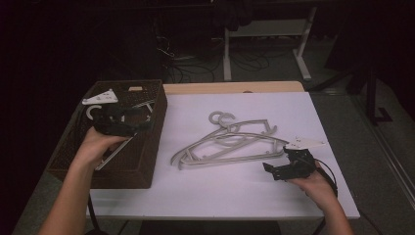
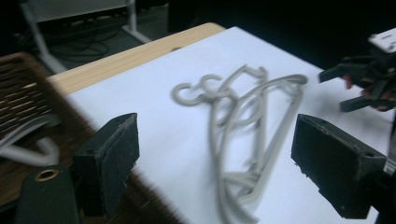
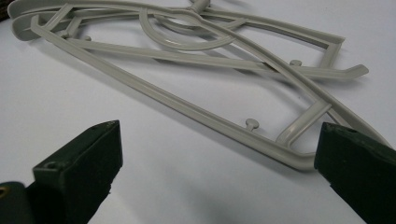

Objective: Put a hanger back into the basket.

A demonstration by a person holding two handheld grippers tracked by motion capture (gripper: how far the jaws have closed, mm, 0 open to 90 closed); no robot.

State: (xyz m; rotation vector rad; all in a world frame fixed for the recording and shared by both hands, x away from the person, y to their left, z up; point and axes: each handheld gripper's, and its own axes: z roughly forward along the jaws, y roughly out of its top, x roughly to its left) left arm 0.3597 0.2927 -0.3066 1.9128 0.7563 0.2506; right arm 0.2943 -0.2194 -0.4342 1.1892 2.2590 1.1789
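Over the brown basket [image 1: 147, 161] at the table's left edge, your left gripper [image 1: 128, 125] is hanging with its jaws spread and nothing between them; one grey hanger [image 1: 113, 152] is already lying inside the basket. Your right gripper [image 1: 278, 169] is sitting low on the white table [image 1: 205, 196], jaws also spread and empty, pointing at the near end of the hanger pile [image 1: 230, 142]. Those remaining hangers are lying crossed and overlapping mid-table, hooks toward the far side, well apart from the basket. In the right gripper view the closest hanger end [image 3: 299, 158] is lying just ahead of the jaws, not between them. Risk one: you're pinching one hanger and the tangled ones are coming along, then dropping off mid-carry; the crossed bars and nested hooks would cause it. Risk two: you're closing on a thin flat bar lying flush on the table, so the pads are skidding over it or pushing the pile away. Risk three: both grippers are converging on the same pile and clipping each other. The left gripper view is blurred, so I can't judge how that pile is stacked from there.
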